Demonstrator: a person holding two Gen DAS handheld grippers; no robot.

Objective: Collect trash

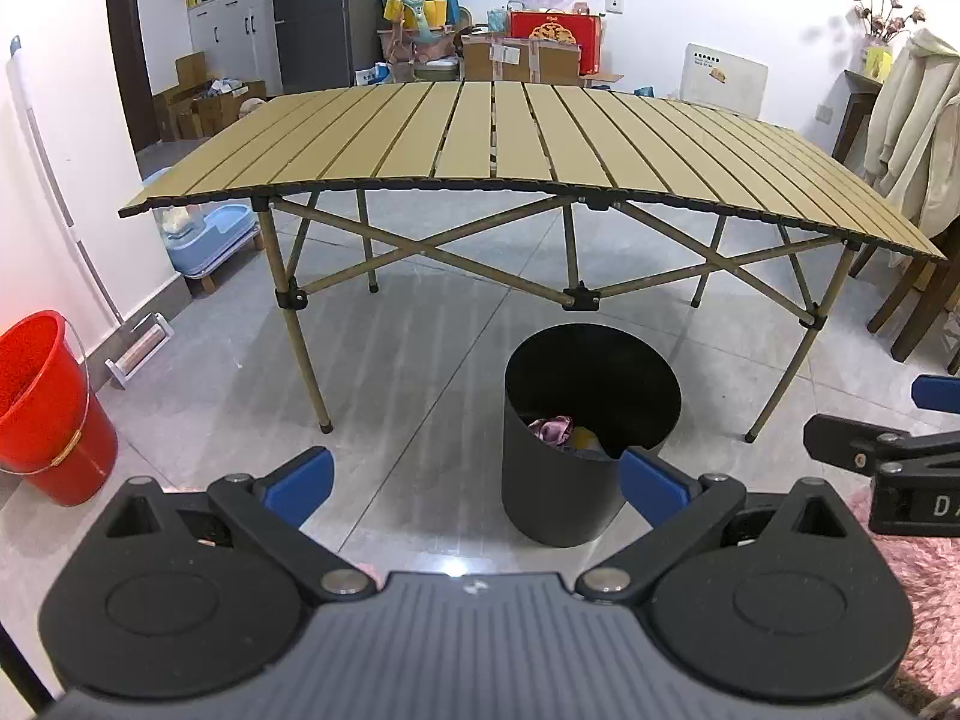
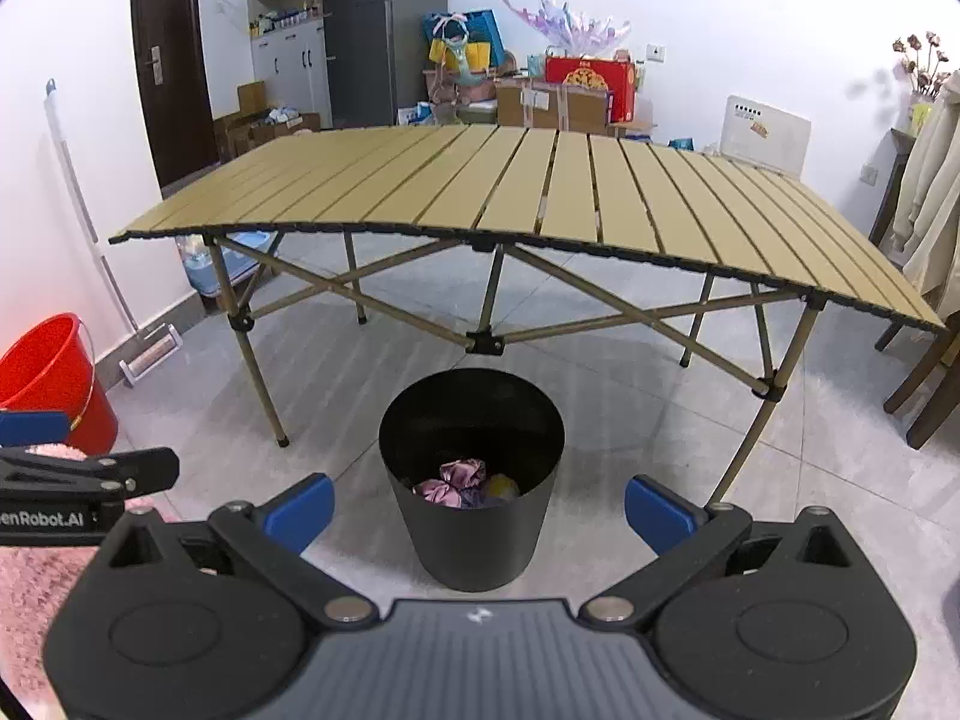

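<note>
In the left wrist view, the left gripper (image 1: pixel 474 483) hung above the floor with its blue fingers (image 1: pixel 298 477) spread wide and nothing between them; the black bin (image 1: pixel 564 480) stood on the grey tiles just ahead, in front of the counter's near edge, its wall partly behind the right-hand finger; crumpled trash (image 1: pixel 552 427), pink with a bit of yellow, lay low inside the bin; the slatted tan counter (image 1: pixel 492 138) rose behind the bin; a red bucket (image 1: pixel 48 414) stood well to the left of the bin, against the wall; part of the right gripper (image 1: pixel 888 450) showed to the right of the bin, too cropped to tell how its fingers stood.

In the right wrist view, the right gripper (image 2: pixel 479 507) had its fingers (image 2: pixel 657 513) wide apart and empty; the bin (image 2: pixel 471 540) stood between them and a little ahead, below the counter's (image 2: pixel 480 192) front edge; the trash (image 2: pixel 459 483) rested in the bin's bottom; the bucket (image 2: pixel 54 378) was far left of the bin; the left gripper's side (image 2: pixel 90 480) showed between bucket and bin.
</note>
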